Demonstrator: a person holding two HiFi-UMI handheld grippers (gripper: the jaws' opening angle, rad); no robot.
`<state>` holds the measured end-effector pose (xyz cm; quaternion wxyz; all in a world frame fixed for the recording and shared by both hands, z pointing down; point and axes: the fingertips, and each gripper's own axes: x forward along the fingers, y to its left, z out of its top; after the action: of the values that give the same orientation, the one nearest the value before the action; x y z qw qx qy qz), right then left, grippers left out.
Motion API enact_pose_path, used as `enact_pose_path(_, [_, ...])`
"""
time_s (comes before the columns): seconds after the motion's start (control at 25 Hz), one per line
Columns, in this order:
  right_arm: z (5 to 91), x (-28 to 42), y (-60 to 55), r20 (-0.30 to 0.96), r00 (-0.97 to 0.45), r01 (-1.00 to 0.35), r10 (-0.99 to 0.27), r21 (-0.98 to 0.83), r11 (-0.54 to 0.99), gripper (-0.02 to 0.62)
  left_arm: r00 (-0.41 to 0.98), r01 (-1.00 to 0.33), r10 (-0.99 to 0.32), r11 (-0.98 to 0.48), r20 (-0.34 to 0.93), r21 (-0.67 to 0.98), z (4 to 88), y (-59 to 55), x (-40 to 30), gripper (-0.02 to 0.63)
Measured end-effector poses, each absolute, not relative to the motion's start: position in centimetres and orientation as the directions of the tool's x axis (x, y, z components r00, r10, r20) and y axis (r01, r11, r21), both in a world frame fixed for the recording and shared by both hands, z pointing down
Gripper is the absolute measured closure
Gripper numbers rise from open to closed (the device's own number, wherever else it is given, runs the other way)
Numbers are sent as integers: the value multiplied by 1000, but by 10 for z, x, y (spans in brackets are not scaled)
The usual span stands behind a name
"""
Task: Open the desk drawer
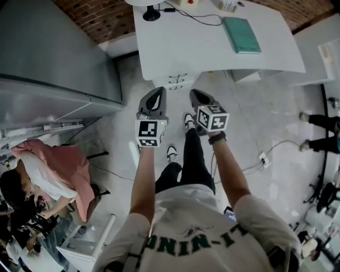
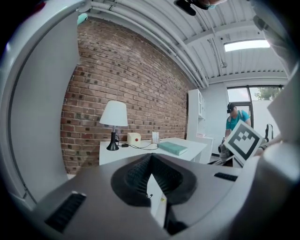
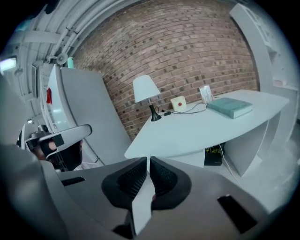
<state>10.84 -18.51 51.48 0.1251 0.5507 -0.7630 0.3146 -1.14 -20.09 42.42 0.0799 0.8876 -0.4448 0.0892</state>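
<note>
The white desk (image 1: pixel 212 48) stands ahead of me against a brick wall. Its drawer unit (image 1: pixel 177 81), with small handles on the fronts, sits under the near edge. My left gripper (image 1: pixel 156 95) and right gripper (image 1: pixel 197 96) are held side by side in front of the drawers, short of them, above the floor. Each has its jaws together with nothing between them. In the left gripper view the left gripper (image 2: pixel 151 158) points at the desk (image 2: pixel 140 151). The right gripper (image 3: pixel 148 161) points at the desk (image 3: pixel 201 129) from the side.
On the desk are a lamp (image 1: pixel 151 13), a green book (image 1: pixel 241 34), a small white box (image 2: pixel 134 138) and a cable. A grey cabinet (image 1: pixel 53 58) stands to the left. A seated person (image 1: pixel 48 170) is at lower left, another person's legs (image 1: pixel 319 133) at right, and cables (image 1: pixel 265 159) lie on the floor.
</note>
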Motion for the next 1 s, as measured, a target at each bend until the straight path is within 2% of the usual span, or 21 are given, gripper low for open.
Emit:
enact_pose_path(0.2, [582, 115, -204, 564, -369, -905, -739, -400, 146, 592, 599, -797, -764, -598, 240, 84, 470, -217, -5, 606])
enact_pose_path(0.64, [688, 119, -241, 535, -424, -815, -731, -577, 51, 477, 601, -796, -743, -587, 295, 145, 549, -221, -1, 606])
enact_pose_path(1.0, [746, 130, -287, 423, -419, -554, -803, -820, -143, 460, 592, -801, -752, -588, 290, 110, 577, -241, 18, 606])
